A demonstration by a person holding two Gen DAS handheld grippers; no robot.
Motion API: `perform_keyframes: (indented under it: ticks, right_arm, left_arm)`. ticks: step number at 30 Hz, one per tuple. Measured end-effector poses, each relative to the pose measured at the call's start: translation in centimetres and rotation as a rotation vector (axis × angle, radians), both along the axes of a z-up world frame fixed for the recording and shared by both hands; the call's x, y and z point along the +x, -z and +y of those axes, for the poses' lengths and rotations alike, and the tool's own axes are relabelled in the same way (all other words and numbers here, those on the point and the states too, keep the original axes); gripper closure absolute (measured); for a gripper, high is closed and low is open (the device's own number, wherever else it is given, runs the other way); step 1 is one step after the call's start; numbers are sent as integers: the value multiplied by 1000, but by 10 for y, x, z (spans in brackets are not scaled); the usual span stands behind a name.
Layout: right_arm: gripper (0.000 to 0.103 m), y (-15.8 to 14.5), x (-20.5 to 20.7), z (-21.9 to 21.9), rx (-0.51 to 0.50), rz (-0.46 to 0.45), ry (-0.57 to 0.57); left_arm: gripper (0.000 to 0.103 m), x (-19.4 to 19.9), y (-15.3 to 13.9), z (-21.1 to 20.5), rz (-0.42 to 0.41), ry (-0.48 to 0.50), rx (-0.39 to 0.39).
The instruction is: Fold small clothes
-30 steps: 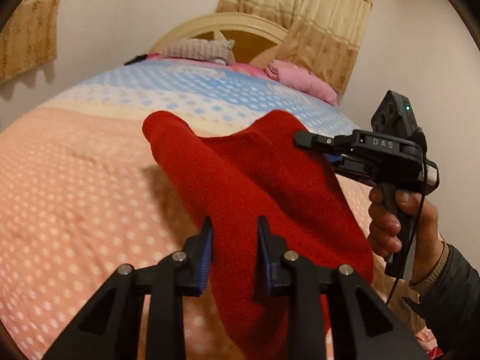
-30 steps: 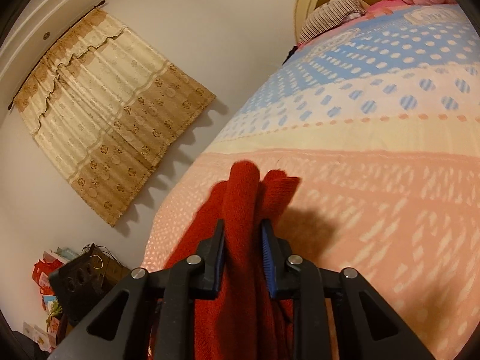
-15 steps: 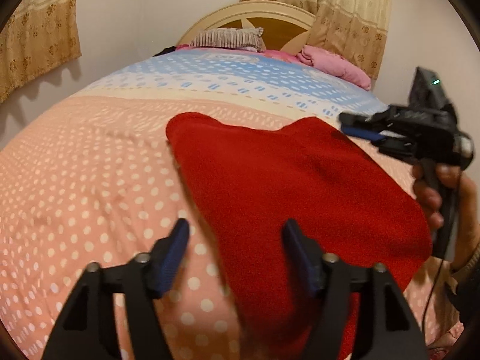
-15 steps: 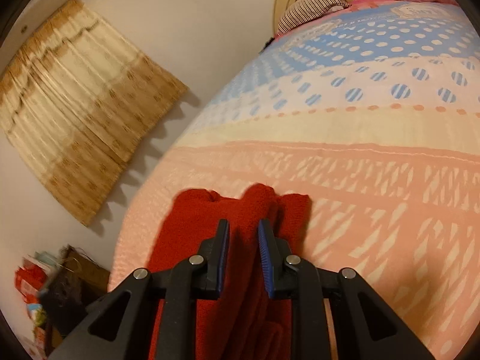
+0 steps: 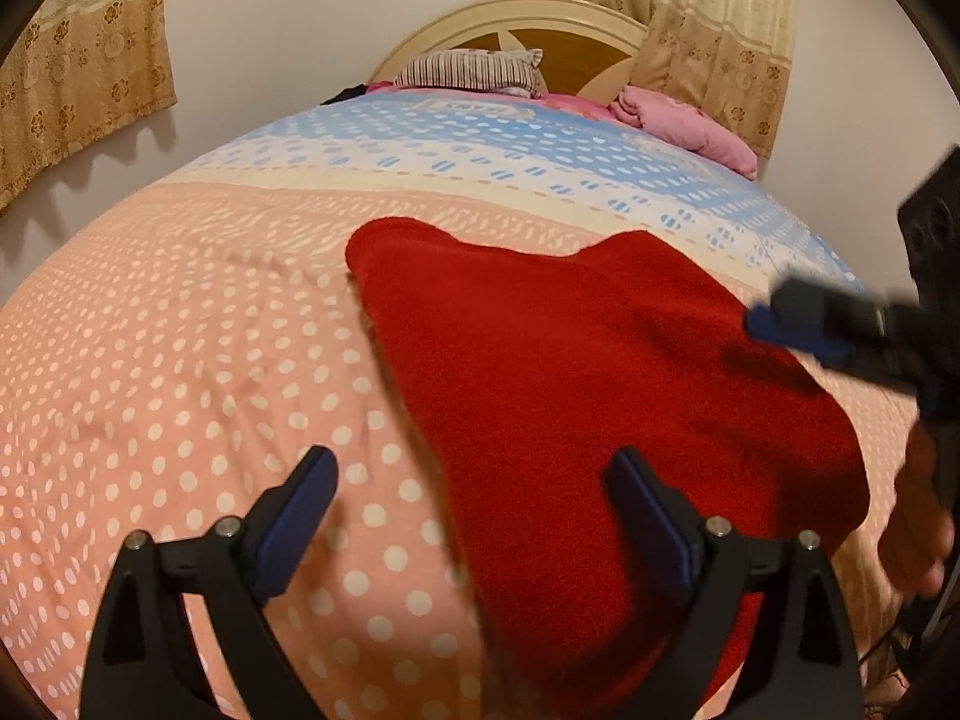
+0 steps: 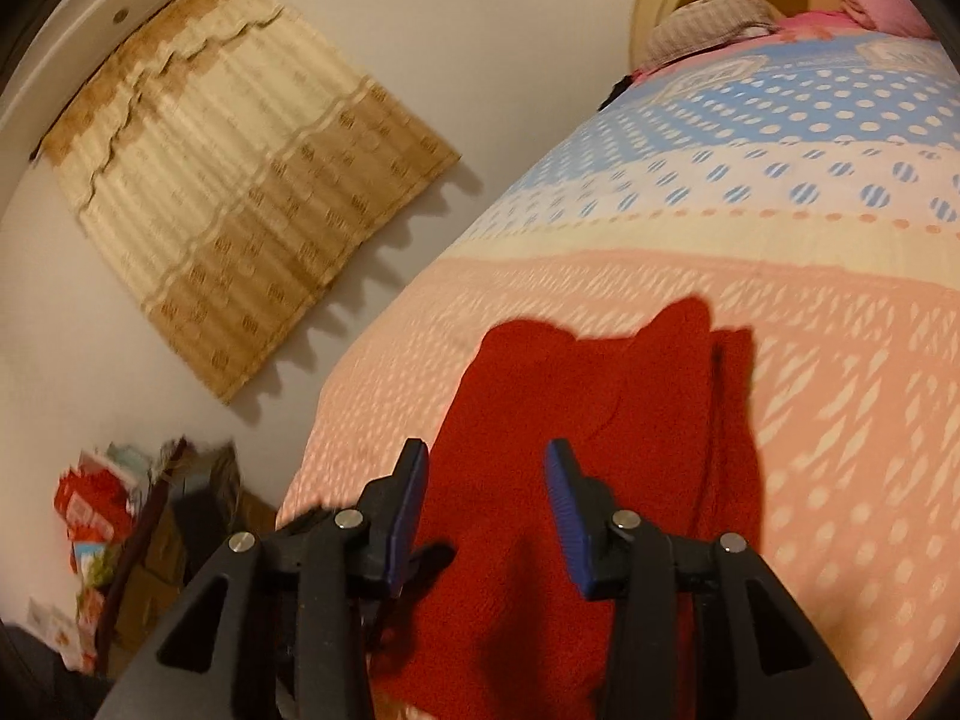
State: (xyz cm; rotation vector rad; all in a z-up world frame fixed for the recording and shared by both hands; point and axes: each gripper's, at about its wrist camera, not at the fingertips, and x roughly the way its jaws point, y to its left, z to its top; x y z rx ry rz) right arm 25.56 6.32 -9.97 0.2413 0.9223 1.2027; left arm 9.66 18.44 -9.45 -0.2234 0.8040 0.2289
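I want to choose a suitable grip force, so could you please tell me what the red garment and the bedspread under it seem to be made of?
Red garment: probably fleece or a thick knit, with a matte, fuzzy nap and soft rounded edges. Bedspread: apparently thin printed woven cloth, smooth and flat, dotted pattern, faint creases.

A bed (image 5: 180,360) fills both views, its cover peach with white dots in the lower frame, blue and white toward the top. A red garment (image 5: 570,372) lies flat at centre. A striped pillow (image 5: 474,69) and pink bedding (image 5: 684,123) lie at the top, by the headboard (image 5: 576,36).
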Motion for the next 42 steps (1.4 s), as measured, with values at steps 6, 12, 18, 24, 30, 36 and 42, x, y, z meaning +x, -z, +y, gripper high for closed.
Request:
perform_keyframes:
  ticks: [6,12,18,24,30,36,42]
  right_arm:
    - [61,25,-20,-2,-159,-78,6]
    - [61,38,-17,-19,-125,-68,26]
    - [46,-7,-55,-53,-146,-274,213]
    - [38,-49,-92,-82,-147,-416,347]
    - [37,-66,-110,-95,-140,-446,367]
    - [37,-74,-119,-94,-129,-457,375]
    - [37,-77,-122,-92,-124,-461,373]
  left_arm:
    - [3,-2,-2,-2,5,2,0]
    - [3,-8,-15,-13,-7,9,50]
    - [3,-22,-49,-24,-105,0,119]
    - [3,-32,-74,-32,-178,17,118]
    - [0,-41,-91,-42,-238,41,152]
    - [0,-44,-99,-45,-268,55,149]
    - [0,-43,-95,-47,-260,58,145]
